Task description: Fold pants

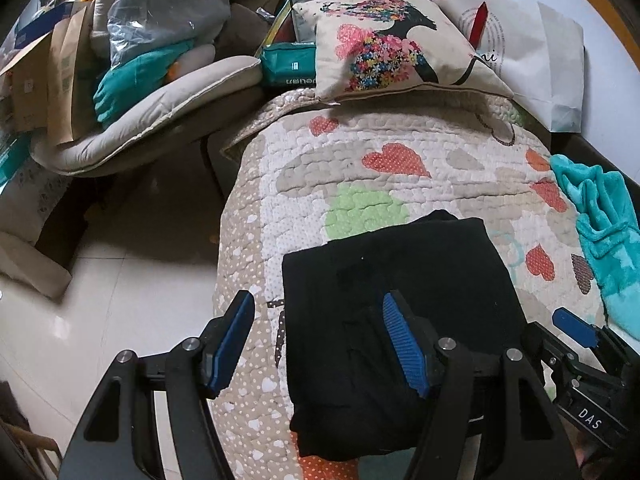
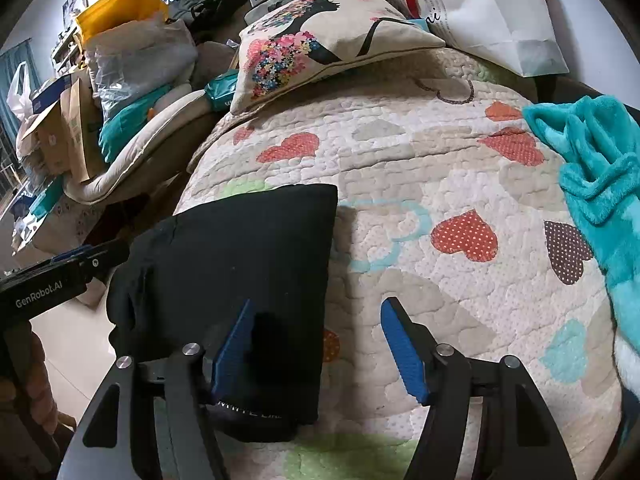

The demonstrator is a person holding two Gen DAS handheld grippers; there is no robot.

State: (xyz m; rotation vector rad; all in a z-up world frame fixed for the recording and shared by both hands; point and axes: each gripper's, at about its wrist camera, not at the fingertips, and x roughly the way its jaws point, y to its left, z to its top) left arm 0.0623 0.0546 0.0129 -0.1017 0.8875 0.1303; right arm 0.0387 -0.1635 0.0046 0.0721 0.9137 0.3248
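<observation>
pants: black fabric pants point(image 1: 400, 320), folded into compact rectangle, flat on quilt near front edge of bed
bed cover: cream quilted bedspread with red, grey and green heart patches point(image 1: 400, 152), bare to the right of pants
left gripper point(image 1: 318, 342): black with blue ribbed fingers point(image 1: 402, 346), spread wide, nothing clamped; left finger over quilt just beside pants' left edge, right finger over pants' middle
right gripper point(image 2: 316, 346): same build, fingers point(image 2: 404, 354) wide and opening a little more, nothing pinched; left finger over pants' right edge, right finger over bare quilt
contact: cannot tell if any finger touches fabric
pillow: cream cushion with floral print point(image 1: 392, 48), at far end of bed
blanket: turquoise fleece blanket point(image 2: 600, 168), crumpled at bed's right edge, well apart from pants
bag: white paper bag point(image 1: 540, 52), behind cushion
floor: pale tiled floor point(image 1: 120, 300), left of bed
</observation>
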